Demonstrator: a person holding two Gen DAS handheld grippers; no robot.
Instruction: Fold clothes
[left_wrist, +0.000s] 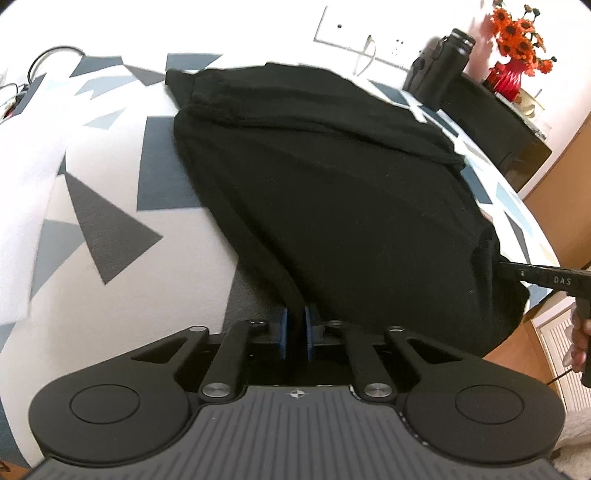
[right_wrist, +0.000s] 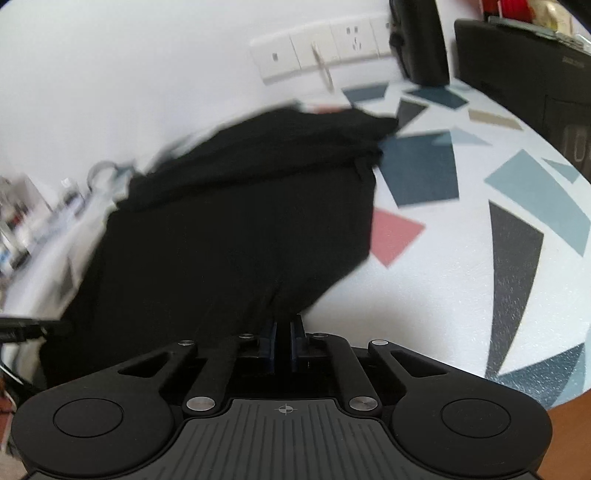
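On patterned table (left_wrist: 92, 192), black garment (left_wrist: 332, 192) corners gripper-pinched

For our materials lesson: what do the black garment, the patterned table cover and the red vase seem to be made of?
Black garment: soft matte knit, probably cotton; it drapes and shows stitched seams.
Patterned table cover: looks like woven or felted cloth, with a grainy texture.
Red vase: glossy, ridged, glass or plastic; unclear which.

Black left gripper (left_wrist: 295, 325); blue-padded jaws; silver pivot screws.
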